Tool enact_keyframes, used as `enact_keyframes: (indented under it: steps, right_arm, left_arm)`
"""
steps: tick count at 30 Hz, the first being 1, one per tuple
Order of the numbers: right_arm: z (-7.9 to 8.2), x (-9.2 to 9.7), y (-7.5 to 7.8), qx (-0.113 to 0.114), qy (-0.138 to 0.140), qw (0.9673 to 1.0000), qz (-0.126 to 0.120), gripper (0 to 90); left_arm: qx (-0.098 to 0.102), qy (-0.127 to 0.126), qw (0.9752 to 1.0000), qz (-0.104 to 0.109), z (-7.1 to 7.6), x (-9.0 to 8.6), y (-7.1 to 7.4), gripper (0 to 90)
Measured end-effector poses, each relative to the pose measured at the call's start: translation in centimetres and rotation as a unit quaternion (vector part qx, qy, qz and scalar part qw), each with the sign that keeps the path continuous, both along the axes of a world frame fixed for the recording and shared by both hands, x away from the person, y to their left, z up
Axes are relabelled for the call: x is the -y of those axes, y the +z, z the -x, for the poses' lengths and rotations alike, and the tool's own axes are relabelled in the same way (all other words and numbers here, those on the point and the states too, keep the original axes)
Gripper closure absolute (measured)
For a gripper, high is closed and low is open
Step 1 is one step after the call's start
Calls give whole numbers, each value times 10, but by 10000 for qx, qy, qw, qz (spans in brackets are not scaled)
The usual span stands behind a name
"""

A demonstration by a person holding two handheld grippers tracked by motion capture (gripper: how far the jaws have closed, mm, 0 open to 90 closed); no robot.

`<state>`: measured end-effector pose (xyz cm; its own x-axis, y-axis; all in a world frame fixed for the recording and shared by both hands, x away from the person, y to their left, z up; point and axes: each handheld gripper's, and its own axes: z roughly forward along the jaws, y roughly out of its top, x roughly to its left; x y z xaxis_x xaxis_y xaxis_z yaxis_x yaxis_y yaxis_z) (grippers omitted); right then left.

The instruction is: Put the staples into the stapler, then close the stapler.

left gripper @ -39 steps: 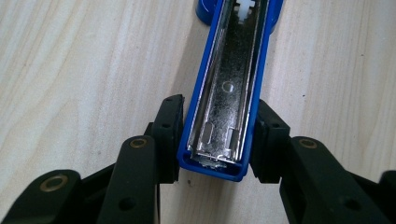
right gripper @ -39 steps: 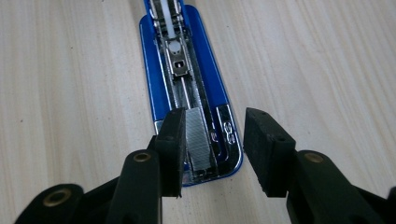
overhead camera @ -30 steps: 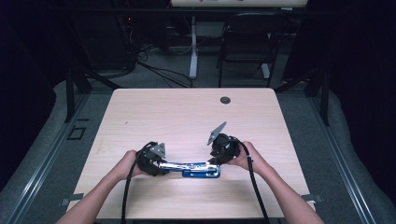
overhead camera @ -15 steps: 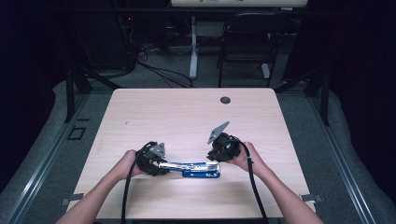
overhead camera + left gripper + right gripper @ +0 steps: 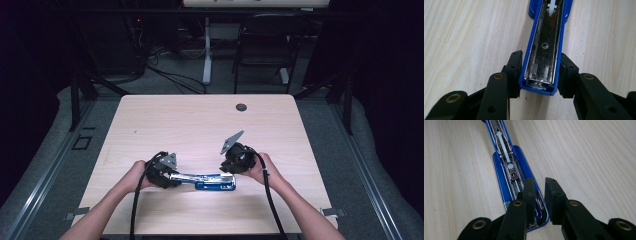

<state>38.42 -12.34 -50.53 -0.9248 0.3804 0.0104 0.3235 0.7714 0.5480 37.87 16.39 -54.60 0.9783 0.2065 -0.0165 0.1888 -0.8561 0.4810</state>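
Lying opened flat near the front edge of the counter [image 5: 150, 125], a blue stapler [image 5: 207, 181] stretches between the two hands, its chrome staple channel facing up.

Left tongs [image 5: 540, 75]: clamped on the sides of the stapler's blue-edged arm at its free end, one pad against each flank, holding it level on the wood.

Right tongs [image 5: 539, 195]: narrow, having just been closing, and set down at the base end of the stapler. One pad stands in or against the chrome channel there, the other just off the blue rim over bare wood. Whether they truly pinch the rim or merely rest beside it cannot be told from this angle.

White pusher strip [image 5: 503, 145]: runs along the channel, sitting near the middle of the stapler in the right gripper view.

Handling note: the work appears to be steadying the opened stapler for loading or closing. Done well, the left grip stays firm and square, keeping the arm from twisting, while the right tongs seat on metal rather than slipping off the rounded blue rim.
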Motion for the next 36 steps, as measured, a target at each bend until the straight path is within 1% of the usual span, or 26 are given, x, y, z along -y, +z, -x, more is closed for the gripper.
enact_keyframes:
  steps: [4, 8, 12, 14, 16, 19, 27, 31, 33, 36]
  right_arm:
    - [0, 0, 0, 23, 3, 10000, -7, 793]
    - [-1, -1, -1, -17, -5, 10000, 2, 795]
    - [0, -4, -2, -10, 6, 10000, 27, 796]
    - [1, -5, -2, -14, 7, 10000, -21, 797]
    - [1, -6, -2, -20, 6, 10000, -9, 797]
    - [3, -7, -2, 10, 45, 10000, -37, 856]
    - [4, -16, -1, 25, 81, 9999, -89, 868]
    - [6, -22, -1, 13, 121, 9998, -132, 868]
    - [6, -24, -1, 21, 155, 9998, -124, 899]
    - [7, -27, -1, 18, 163, 9998, -129, 900]
  left_arm:
    - [-10, -20, 10000, 15, -1, 0, 0, 613]
    - [-25, -35, 10000, 17, -1, 0, 1, 614]
    - [4, -50, 10000, 15, -1, 0, 3, 614]
    - [-2, -75, 10000, -7, -1, 0, 4, 614]
    - [13, -75, 10000, -6, -1, 1, 5, 614]
    - [-34, -102, 9999, -9, -1, 1, 6, 615]
    - [-28, -89, 10000, -23, -1, 2, 8, 615]
    - [-67, -74, 9999, -64, -2, 3, 9, 616]
    - [-77, -52, 9999, -120, -2, 4, 10, 616]
    - [-80, -53, 9999, -120, -2, 5, 10, 616]
